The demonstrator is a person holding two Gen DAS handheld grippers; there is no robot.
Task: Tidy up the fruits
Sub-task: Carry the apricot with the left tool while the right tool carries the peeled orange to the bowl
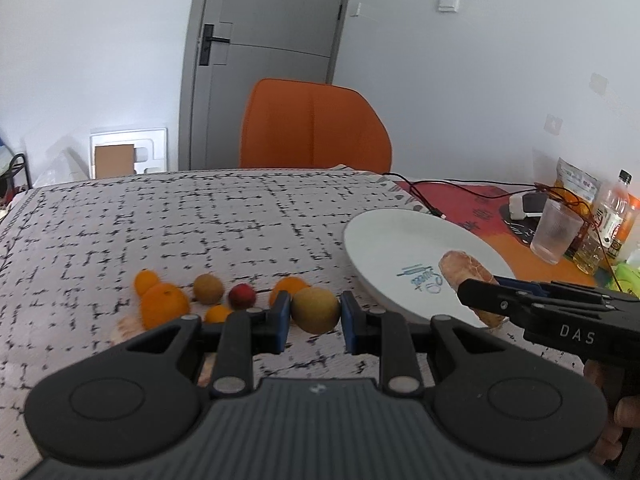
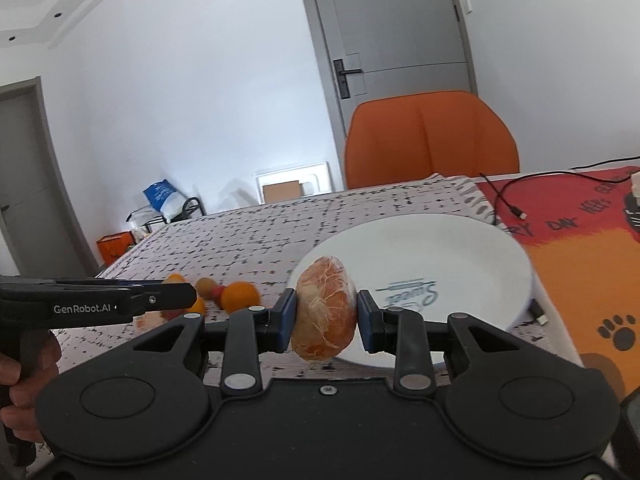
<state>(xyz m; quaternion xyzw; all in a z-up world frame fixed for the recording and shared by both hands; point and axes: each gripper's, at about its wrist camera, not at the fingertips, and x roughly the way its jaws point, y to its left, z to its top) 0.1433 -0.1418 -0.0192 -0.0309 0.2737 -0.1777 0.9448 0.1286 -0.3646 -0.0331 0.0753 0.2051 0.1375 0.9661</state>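
Now each tool grips fruit: left tool a green-brown fruit, right tool a peeled orange.

The worktop wore a white cloth crossed by a broken black grid; at three o'clock lay a mat of red and orange with black paw prints. The plate was white with blue script. The left tongs, black with blue pads, clasped a yellow-green fruit; the right tongs, coloured alike, clasped a peeled orange fruit veined with white pith. At nine o'clock sat oranges, a red fruit and a tan fruit. The chair was orange, the door grey.
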